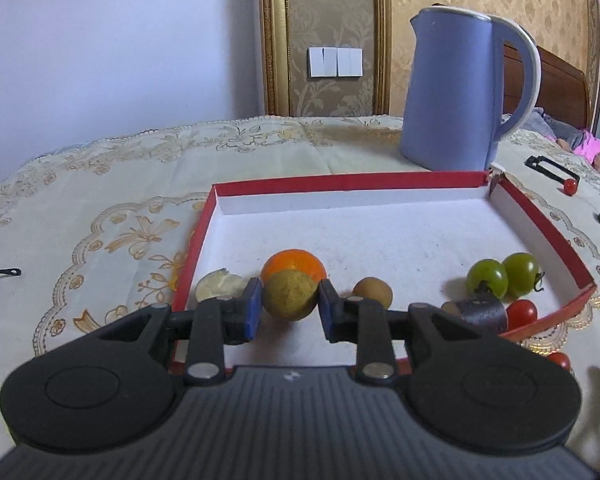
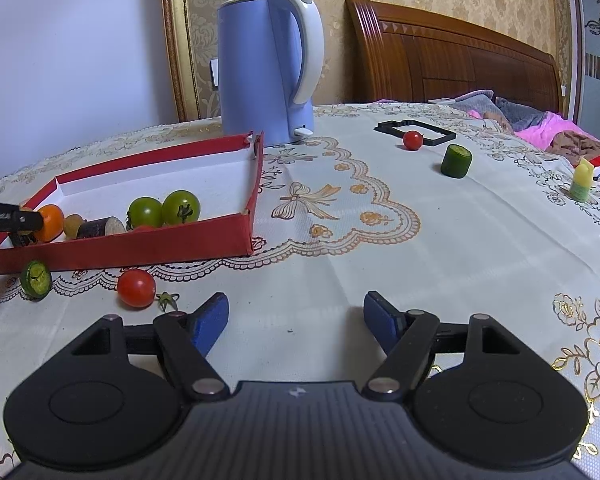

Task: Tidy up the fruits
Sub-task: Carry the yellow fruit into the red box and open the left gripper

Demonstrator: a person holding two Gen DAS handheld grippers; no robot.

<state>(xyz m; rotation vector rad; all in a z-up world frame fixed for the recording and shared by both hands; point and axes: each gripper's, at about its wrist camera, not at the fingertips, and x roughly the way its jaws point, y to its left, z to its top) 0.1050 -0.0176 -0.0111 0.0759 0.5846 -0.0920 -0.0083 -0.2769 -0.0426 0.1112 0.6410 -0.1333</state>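
Left gripper [image 1: 289,307] clamped on a round, dull green-brown fruit [image 1: 290,295] over the red tray [image 1: 342,182]; right gripper [image 2: 296,322] spread wide, holding nothing.

Blue pads [image 1: 253,309] press both sides of the matte fruit at lower centre, just before a glossy orange [image 1: 293,265]. Smooth green tomatoes [image 1: 502,274] sit in the white-floored cardboard tray at right. In the right wrist view, the level gripper hovers over the embroidered tablecloth [image 2: 340,240]; a red cherry tomato [image 2: 136,288] lies at lower left.
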